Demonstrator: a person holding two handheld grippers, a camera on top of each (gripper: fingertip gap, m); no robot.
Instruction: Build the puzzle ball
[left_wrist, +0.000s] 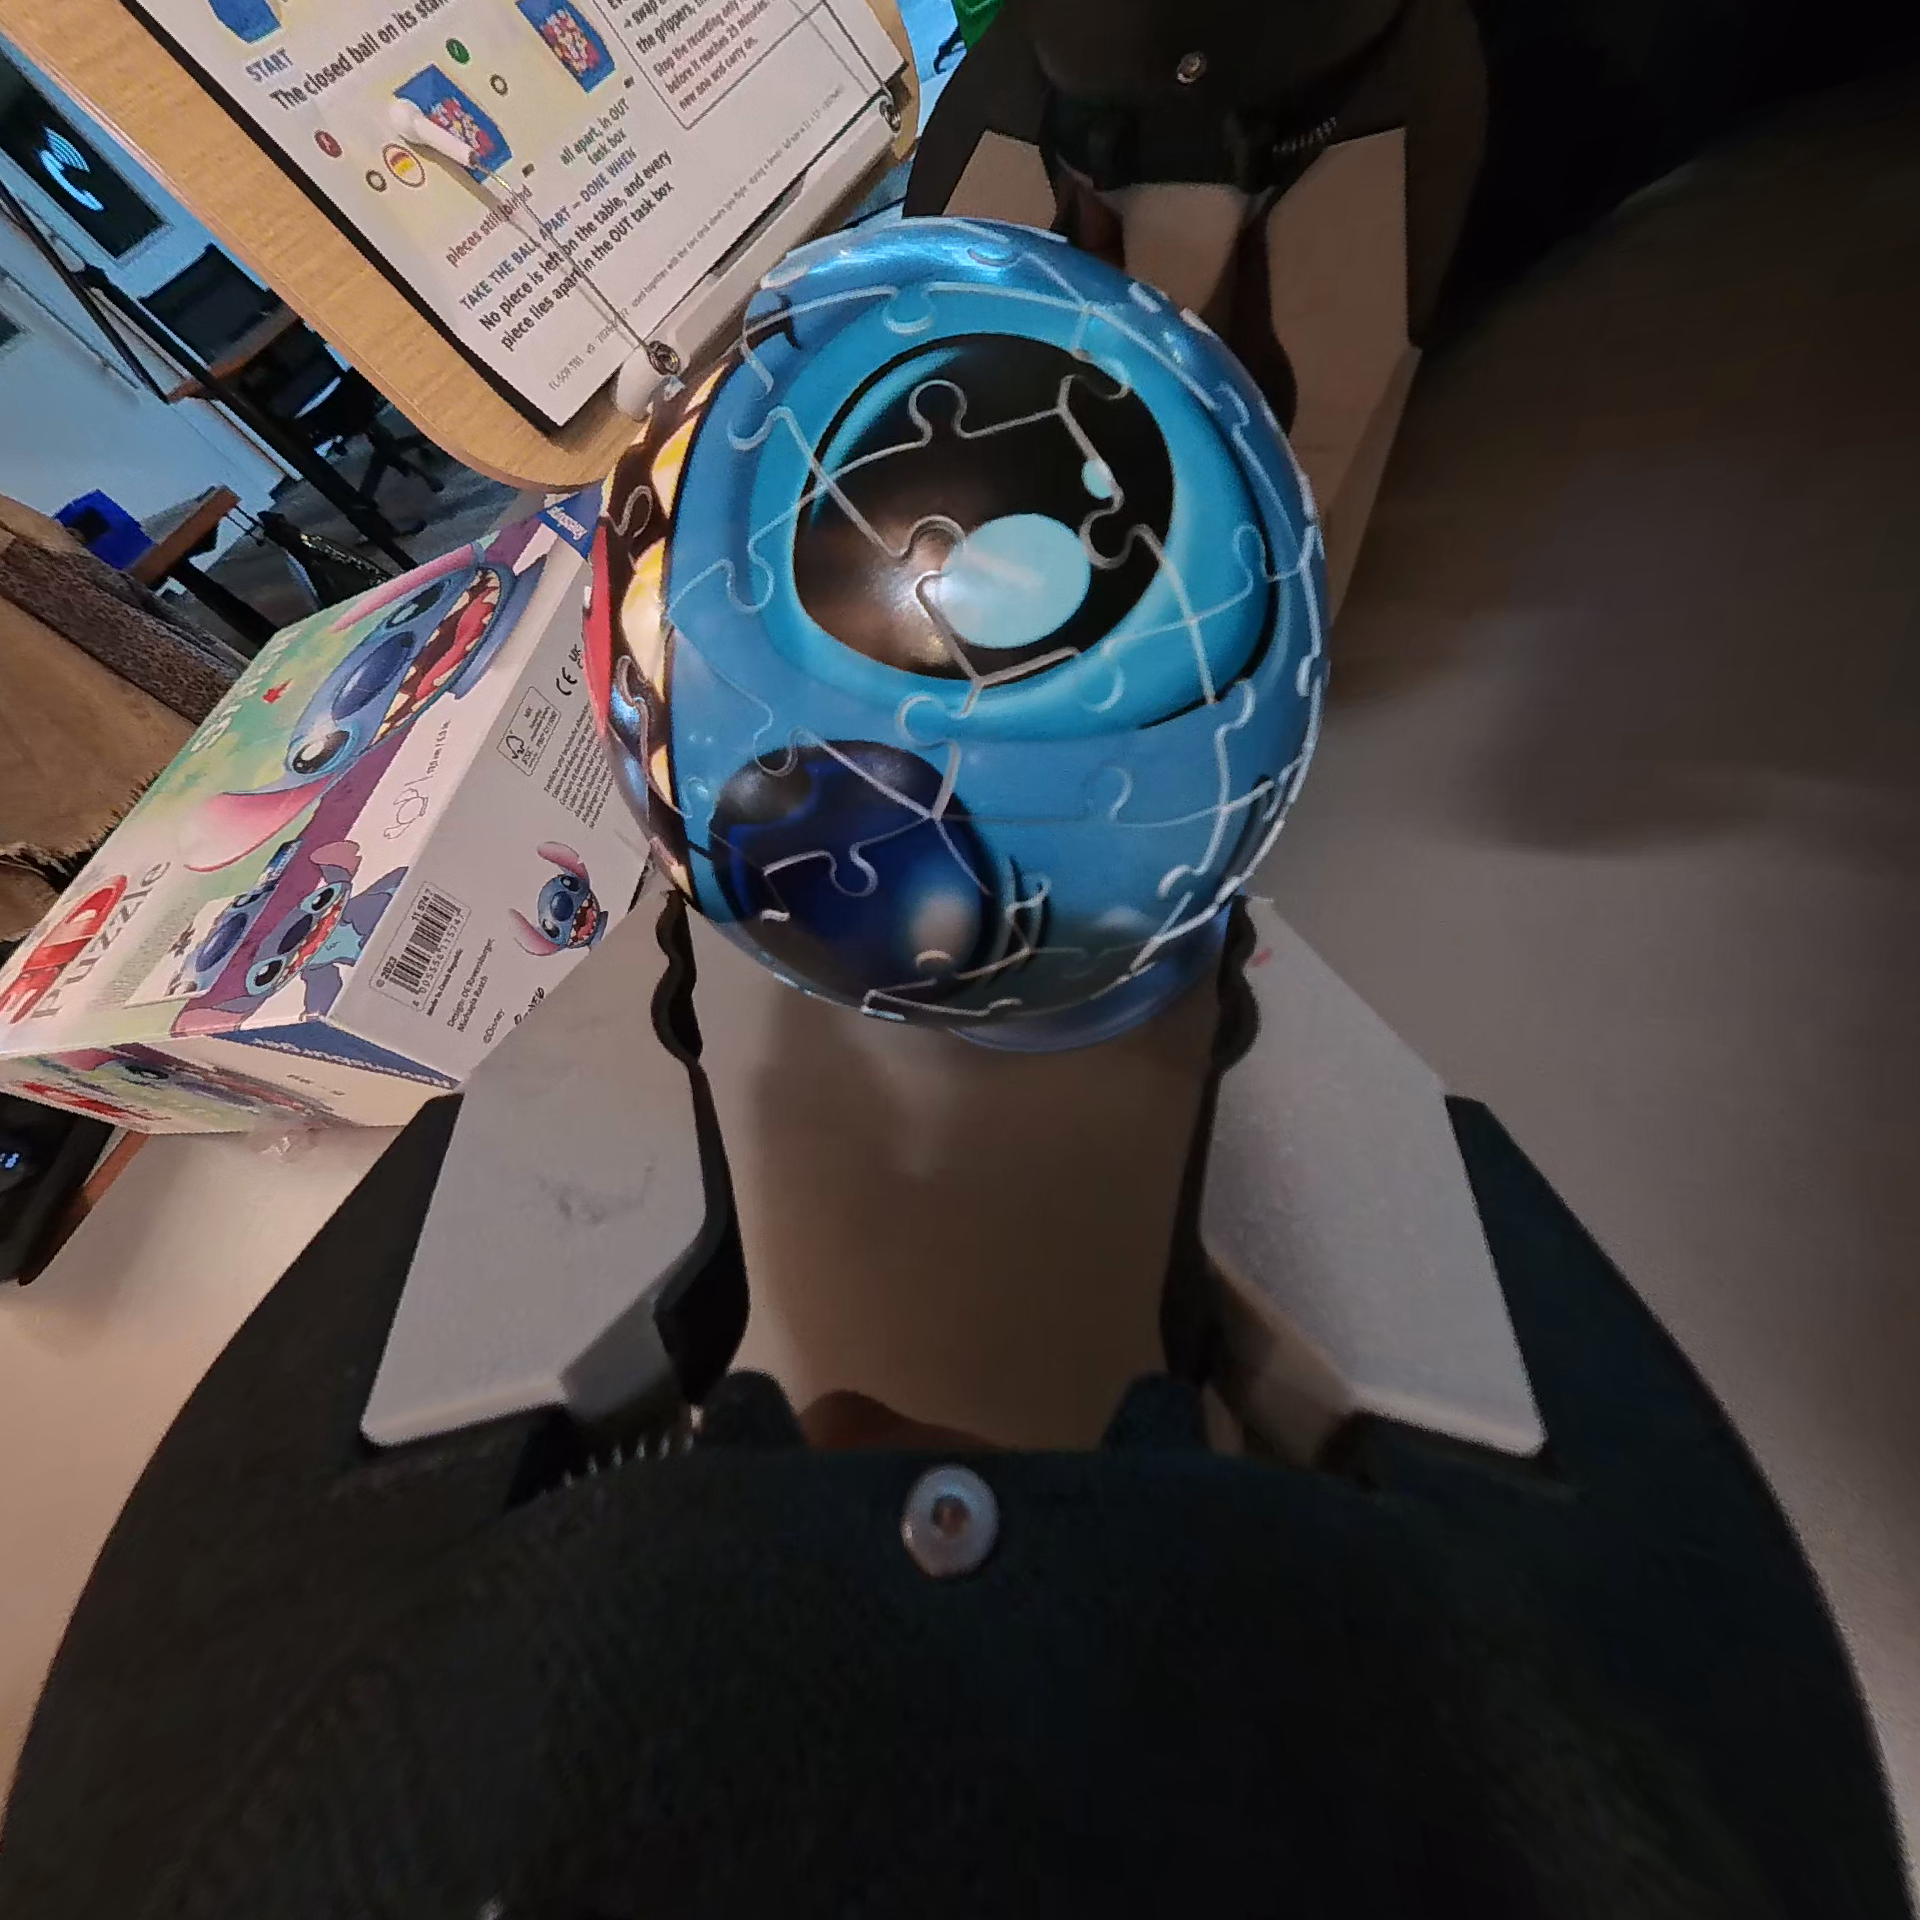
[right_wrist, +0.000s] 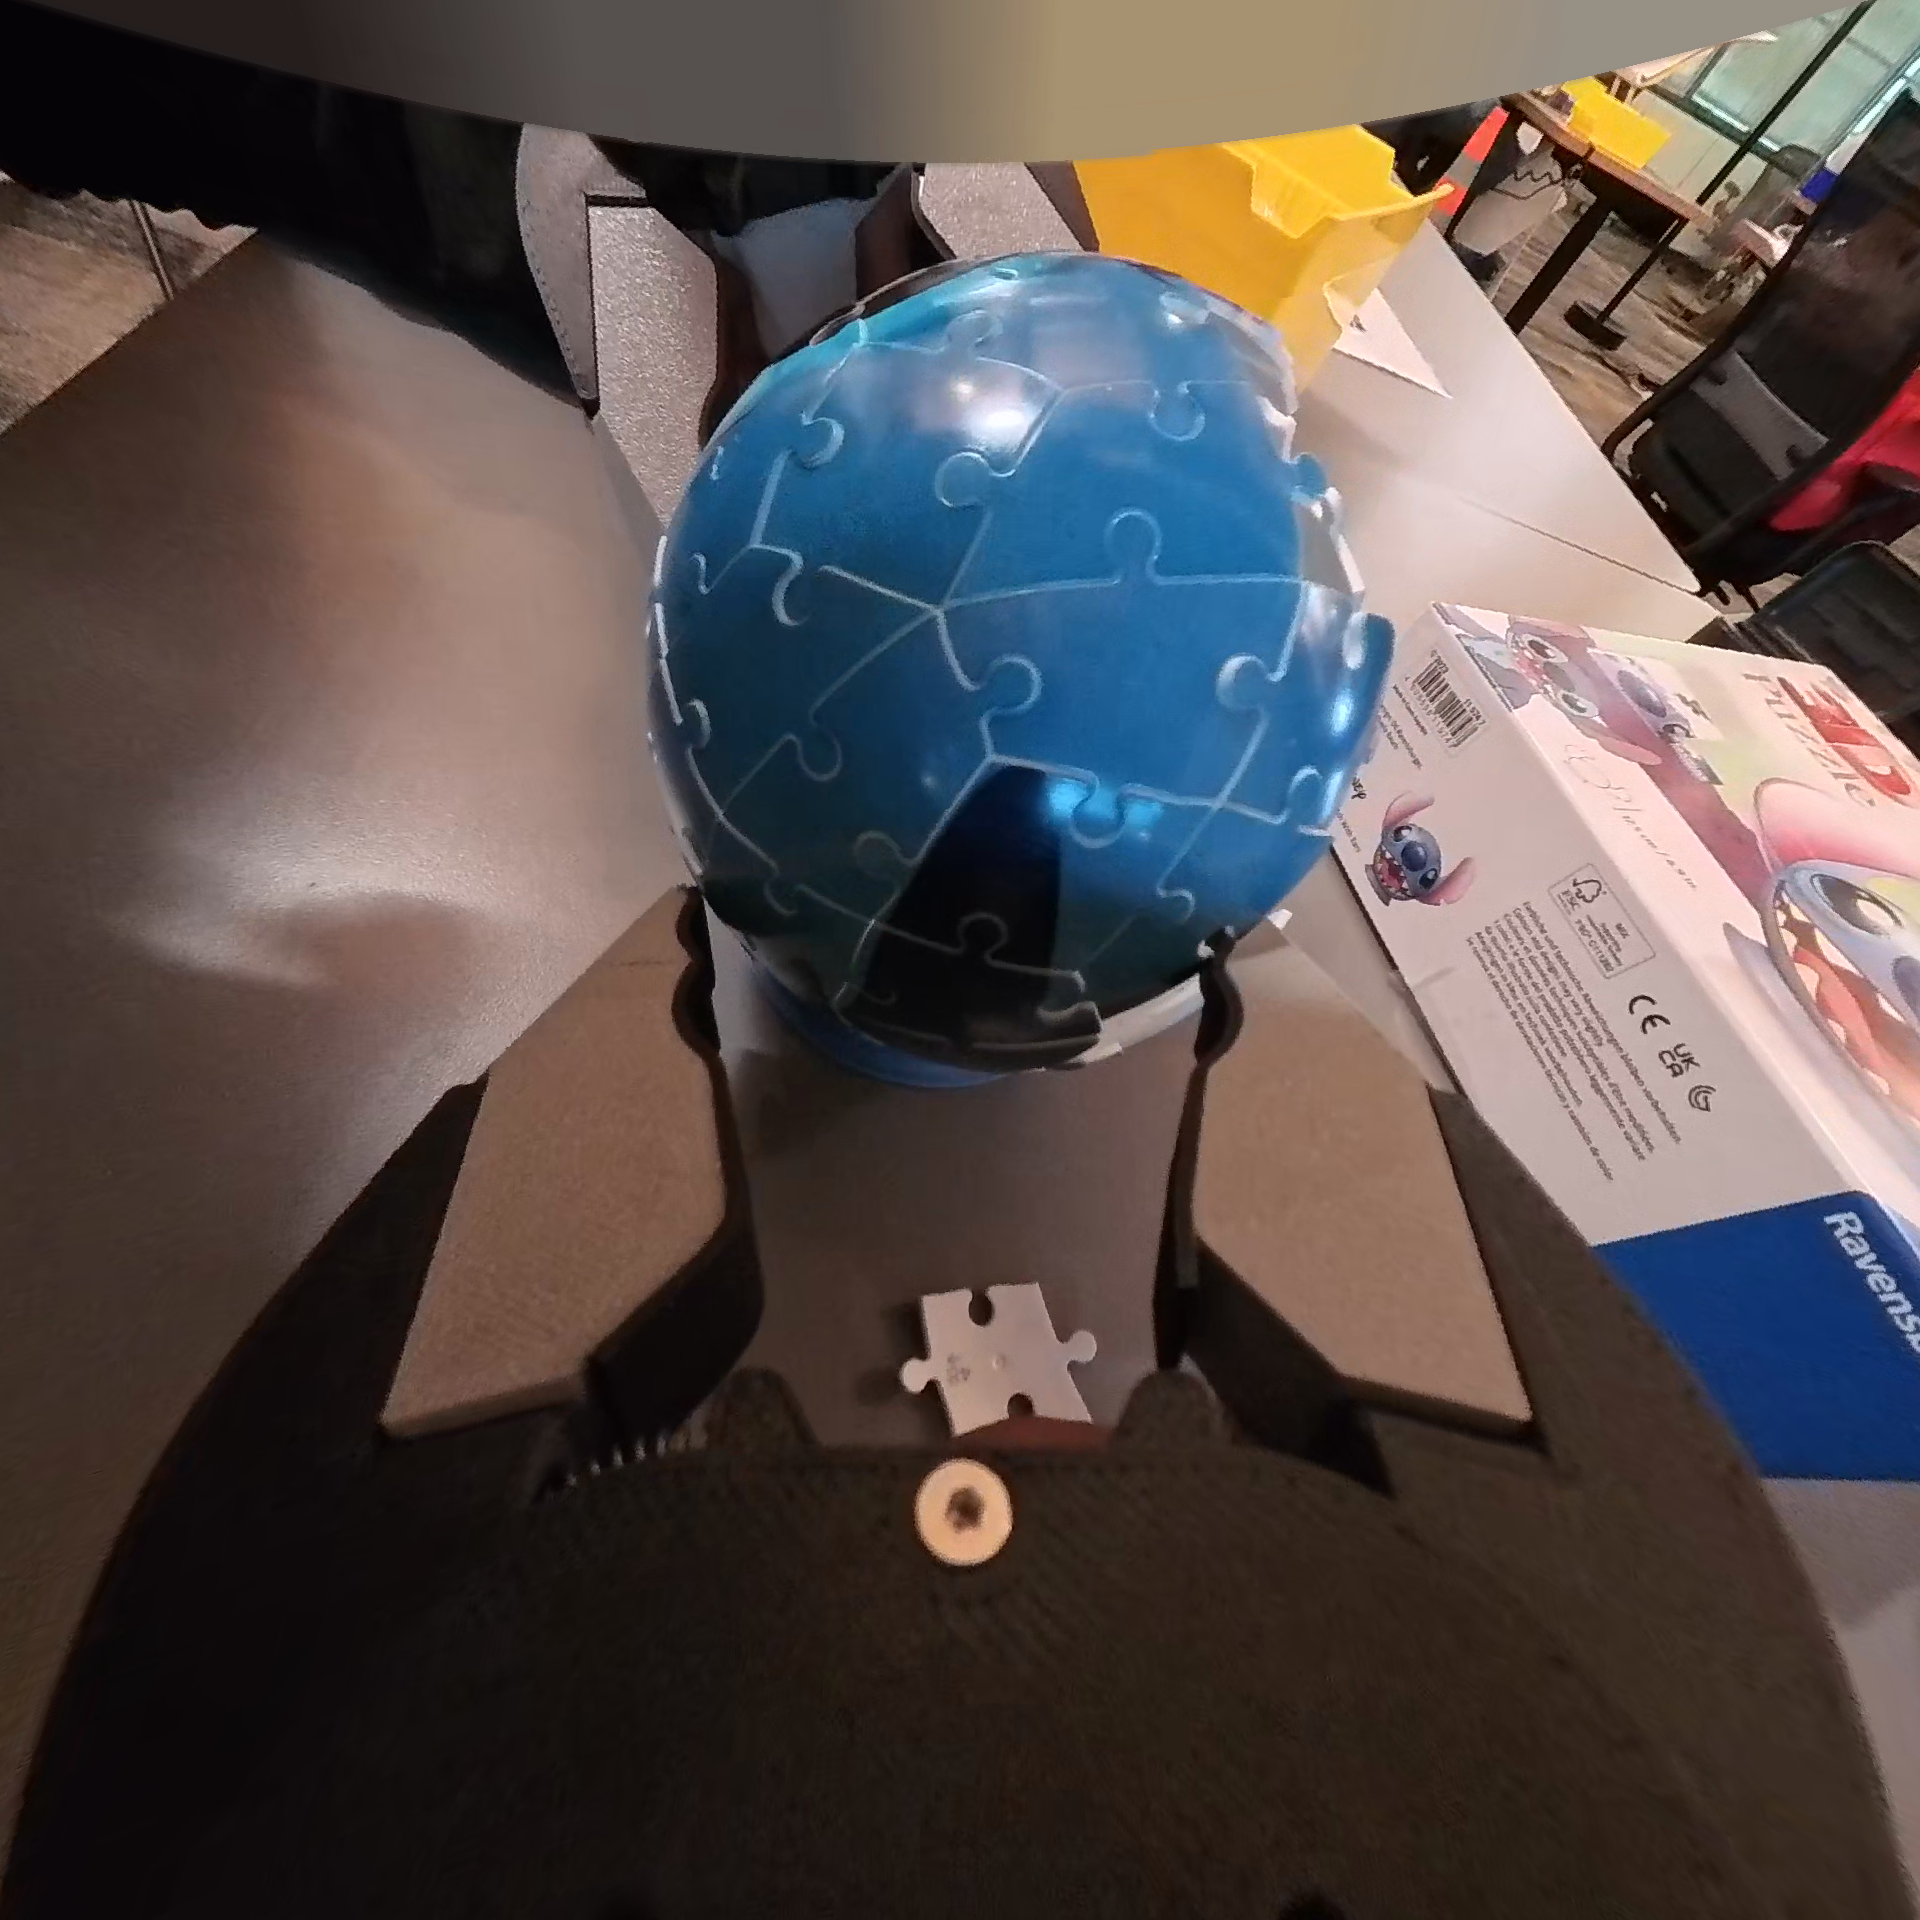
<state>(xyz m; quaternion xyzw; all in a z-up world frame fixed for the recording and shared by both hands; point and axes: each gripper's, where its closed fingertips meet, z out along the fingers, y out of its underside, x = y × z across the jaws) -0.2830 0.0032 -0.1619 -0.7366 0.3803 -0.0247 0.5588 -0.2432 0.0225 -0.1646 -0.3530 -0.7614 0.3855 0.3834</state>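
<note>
1. Blue and glossy, the puzzle ball (left_wrist: 971, 644) stands on a blue base ring on the grey counter (left_wrist: 1558, 831), between the two grippers, which face it from opposite sides.
2. The left gripper (left_wrist: 951, 914) has its fingers spread wide at the ball's lower sides; contact is unclear.
3. The right gripper (right_wrist: 951, 935) is likewise spread.
4. A loose grey puzzle piece (right_wrist: 997, 1361) lies between the right gripper's fingers.
5. The puzzle box (right_wrist: 1621, 935) lies beside the ball.
</note>
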